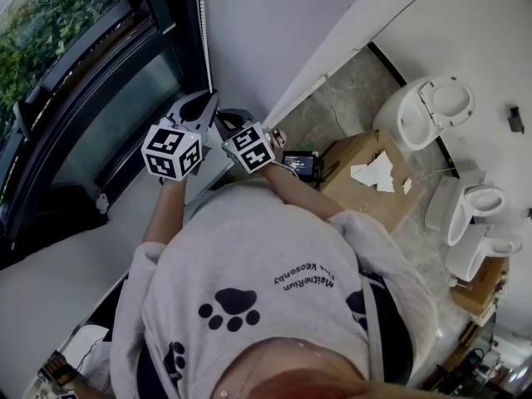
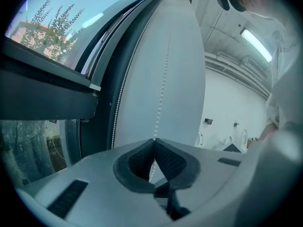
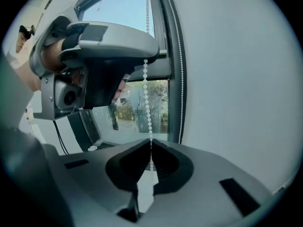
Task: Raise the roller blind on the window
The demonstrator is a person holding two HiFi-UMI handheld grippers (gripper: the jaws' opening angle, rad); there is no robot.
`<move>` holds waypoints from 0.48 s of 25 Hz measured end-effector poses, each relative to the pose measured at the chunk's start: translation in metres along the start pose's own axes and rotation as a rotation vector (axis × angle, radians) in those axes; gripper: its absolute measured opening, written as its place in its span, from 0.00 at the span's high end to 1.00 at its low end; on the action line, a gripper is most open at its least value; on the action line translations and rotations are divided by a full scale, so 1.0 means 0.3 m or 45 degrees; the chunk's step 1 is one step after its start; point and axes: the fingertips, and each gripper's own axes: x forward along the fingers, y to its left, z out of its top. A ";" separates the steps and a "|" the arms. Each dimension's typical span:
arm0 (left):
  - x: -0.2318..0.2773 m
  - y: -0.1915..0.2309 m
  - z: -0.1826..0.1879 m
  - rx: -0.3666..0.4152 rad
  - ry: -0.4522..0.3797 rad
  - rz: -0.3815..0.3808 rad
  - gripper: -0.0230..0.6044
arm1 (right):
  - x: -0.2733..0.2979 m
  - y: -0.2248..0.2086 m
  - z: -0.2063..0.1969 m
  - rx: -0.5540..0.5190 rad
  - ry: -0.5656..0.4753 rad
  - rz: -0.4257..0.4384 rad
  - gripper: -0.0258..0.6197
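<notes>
The left gripper (image 2: 154, 140) is closed tight on the bead chain (image 2: 163, 79). Its two dark pads (image 2: 166, 161) meet at a point with a single line of beads pinched between them. The pads are ribbed and look rubbery, which should keep the small round beads from slipping, while the shell around them is smooth grey plastic.

The right gripper (image 3: 151, 141) is clamped on the same strand in the same way. The left gripper sits just ahead of it along the chain, so the two hold one line of beads one after the other. That looks like a hand-over-hand pull, with one grip holding the tension while the other is moved.

The chain is a string of small white beads, probably plastic, and it hangs taut and straight out from both sets of jaws. A second strand (image 3: 179, 56) lies a little to the side, close against the dark window frame (image 2: 102, 108), and neither gripper touches it.

Beyond the chain on one side is a plain matte white wall (image 3: 236, 79). On the other is the window (image 3: 118, 13), its glass clear to sky and trees. The roller blind itself cannot be picked out in any view. Only its chain shows, leading away from the grippers towards the top of the frame.
</notes>
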 end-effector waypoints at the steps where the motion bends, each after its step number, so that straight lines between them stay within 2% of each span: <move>1: -0.001 0.001 0.003 0.004 -0.002 0.005 0.94 | -0.007 0.003 0.010 -0.020 -0.022 0.005 0.94; 5: -0.009 0.008 0.013 0.022 -0.033 0.039 0.94 | -0.056 -0.010 0.086 -0.066 -0.143 -0.052 0.82; 12: -0.013 0.064 0.039 0.124 -0.106 0.170 0.94 | -0.194 -0.056 0.292 -0.111 -0.381 -0.228 0.82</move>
